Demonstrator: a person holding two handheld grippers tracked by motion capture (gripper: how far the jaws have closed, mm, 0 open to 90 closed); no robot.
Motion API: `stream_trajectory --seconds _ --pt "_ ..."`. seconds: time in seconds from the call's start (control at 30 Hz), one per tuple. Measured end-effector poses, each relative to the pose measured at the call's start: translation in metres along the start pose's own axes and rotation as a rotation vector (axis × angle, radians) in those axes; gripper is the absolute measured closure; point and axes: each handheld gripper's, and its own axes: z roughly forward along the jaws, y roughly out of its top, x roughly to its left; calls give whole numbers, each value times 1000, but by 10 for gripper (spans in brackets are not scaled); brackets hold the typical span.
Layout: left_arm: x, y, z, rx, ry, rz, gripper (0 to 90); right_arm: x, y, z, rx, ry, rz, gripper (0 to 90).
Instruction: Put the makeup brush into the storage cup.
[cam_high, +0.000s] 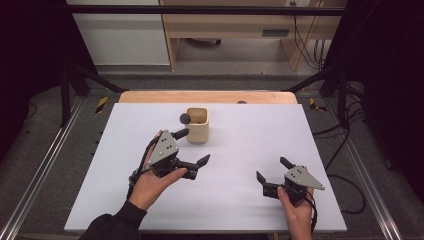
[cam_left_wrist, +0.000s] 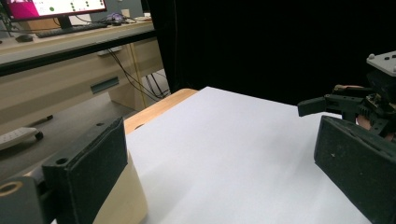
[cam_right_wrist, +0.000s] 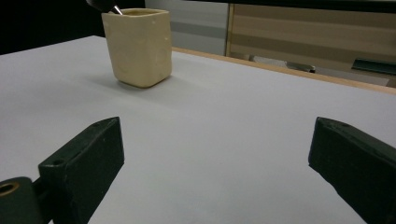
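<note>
A beige square cup (cam_high: 198, 126) stands at the back middle of the white table (cam_high: 235, 200). A dark round-headed thing (cam_high: 185, 118) sticks out of the cup's left side. My left gripper (cam_high: 195, 146) is open just in front of the cup, its far jaw close to the cup's left wall. In the left gripper view the cup (cam_left_wrist: 122, 201) sits behind the left jaw. My right gripper (cam_high: 272, 169) is open and empty at the front right, resting low over the table. The right gripper view shows the cup (cam_right_wrist: 138, 46) far off at upper left.
A wooden strip (cam_high: 205, 96) borders the table's far edge. Beyond it are a wooden desk (cam_high: 235, 30) and hanging cables (cam_high: 305, 45). Black frame bars (cam_high: 320, 75) flank the table. A monitor (cam_left_wrist: 51, 8) stands on the desk.
</note>
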Motion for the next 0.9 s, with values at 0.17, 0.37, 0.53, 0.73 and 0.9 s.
stream_trajectory --seconds 0.17,0.37,0.53,0.73,0.9 --pt "0 -3 -6 3 9 11 25 0 0 0 1 1 -3 37" --pt "2 -9 -15 1 29 15 25 0 0 0 -2 0 3 37" --pt "7 -14 -24 -2 49 9 25 1 0 0 0 2 -6 37" --pt "15 -21 -38 -4 77 -5 25 1 0 0 1 2 -6 37" --pt "19 -25 -45 -5 93 -5 24 2 0 0 2 2 -7 37"
